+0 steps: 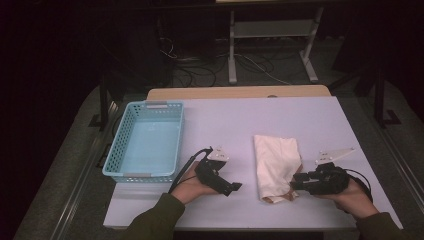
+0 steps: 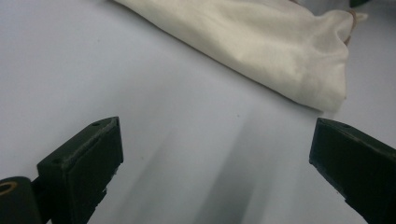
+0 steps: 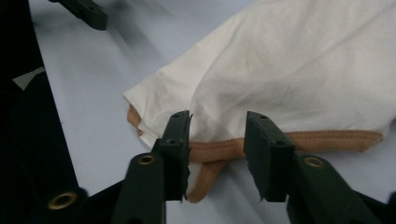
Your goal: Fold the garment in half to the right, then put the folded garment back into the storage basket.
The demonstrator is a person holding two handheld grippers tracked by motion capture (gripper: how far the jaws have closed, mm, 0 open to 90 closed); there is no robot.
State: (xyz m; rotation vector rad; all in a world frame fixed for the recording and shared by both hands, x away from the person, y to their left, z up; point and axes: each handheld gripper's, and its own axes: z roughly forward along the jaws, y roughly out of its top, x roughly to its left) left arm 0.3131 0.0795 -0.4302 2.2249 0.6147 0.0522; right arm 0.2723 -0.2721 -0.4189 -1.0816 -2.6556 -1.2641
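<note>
One folded cloth, long axis running away from me

I see a dim room with cables on the floor, one pale bench (image 1: 300, 115), one blue basket (image 1: 145, 142) at its left, one cream cloth (image 1: 276, 167) right of centre. My right claw (image 3: 217, 140) stands part open astride its tan hem; my left claw (image 2: 215, 154) gapes wide, empty.
</note>
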